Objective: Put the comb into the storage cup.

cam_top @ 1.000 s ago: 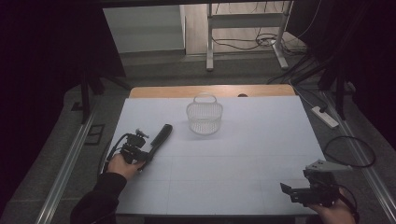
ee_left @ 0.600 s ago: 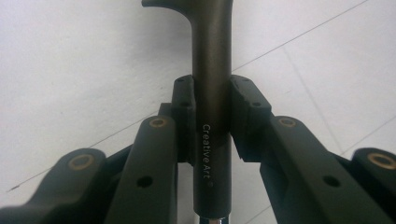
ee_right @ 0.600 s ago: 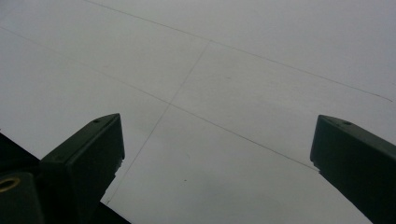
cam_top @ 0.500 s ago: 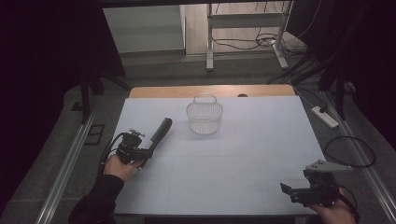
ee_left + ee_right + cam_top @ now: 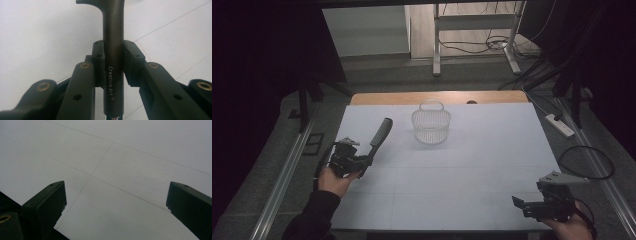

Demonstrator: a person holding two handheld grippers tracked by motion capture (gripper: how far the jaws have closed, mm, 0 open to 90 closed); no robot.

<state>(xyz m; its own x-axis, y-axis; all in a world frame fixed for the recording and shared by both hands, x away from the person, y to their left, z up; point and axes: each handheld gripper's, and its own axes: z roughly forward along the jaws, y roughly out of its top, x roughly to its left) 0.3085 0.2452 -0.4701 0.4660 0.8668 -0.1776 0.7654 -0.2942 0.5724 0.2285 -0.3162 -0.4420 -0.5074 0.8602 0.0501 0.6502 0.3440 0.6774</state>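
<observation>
A long black comb [image 5: 381, 134] with "Creative Art" printed on its handle [image 5: 113, 30] is clamped in my left gripper [image 5: 362, 162], which is shut on the handle. The comb points away from the hand toward the far side and hangs above the white table [image 5: 472, 165]. In the left gripper view the pads [image 5: 98, 53] press on both sides of the handle, gripper [image 5: 113, 52]. My right gripper [image 5: 524, 205] rests near the front right corner, open; its jaws stand wide apart over bare table with nothing between them, gripper [image 5: 116, 195].
A white wire basket [image 5: 431, 126] with a hoop handle stands at the middle back of the table. A strip of wooden tabletop [image 5: 437, 98] shows behind the white sheet. A power strip [image 5: 560, 125] and cables lie on the floor to the right.
My left gripper has risen with the comb, and the comb's far end now sits higher and nearer the back. The right gripper has stayed in place.
</observation>
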